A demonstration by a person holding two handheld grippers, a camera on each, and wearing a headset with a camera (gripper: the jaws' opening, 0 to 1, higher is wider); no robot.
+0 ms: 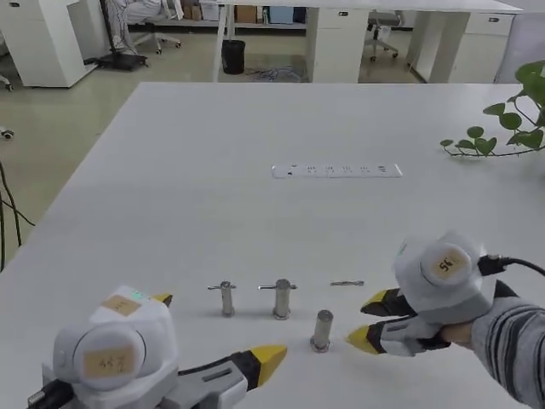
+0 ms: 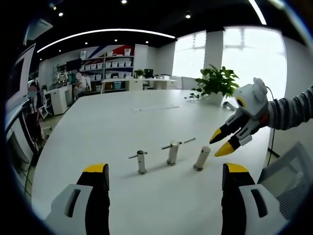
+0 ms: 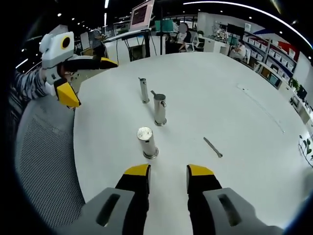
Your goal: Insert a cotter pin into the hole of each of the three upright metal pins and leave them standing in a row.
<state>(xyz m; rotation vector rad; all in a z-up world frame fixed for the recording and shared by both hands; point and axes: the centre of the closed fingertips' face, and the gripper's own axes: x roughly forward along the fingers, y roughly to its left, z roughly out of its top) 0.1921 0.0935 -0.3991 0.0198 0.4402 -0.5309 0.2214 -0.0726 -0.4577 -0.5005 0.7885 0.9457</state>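
Cotter pin point(image 1: 347, 283) lies loose near the worktop's point(image 1: 255, 128) near edge, just beyond the bare metal pin point(image 1: 322, 331). Right gripper point(image 1: 362, 322) beside it, jaws narrow, empty. Left gripper point(image 1: 217, 326) gapes wide, empty. Far side broad and open

Left pin point(image 1: 226, 298) and middle pin point(image 1: 281, 299) stand cotter-pinned; bare pin point(image 1: 321, 331) upright at middle's 4 o'clock; loose cotter pin point(image 1: 347, 283) at its 1 o'clock.

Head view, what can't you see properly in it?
Bare silver metal pin: its hole is too small to see, head view.
Left gripper: body cut off by the head view's bottom edge.
Green leafy plant: cut off by the right edge.
Flat white strip: markings too small to read.
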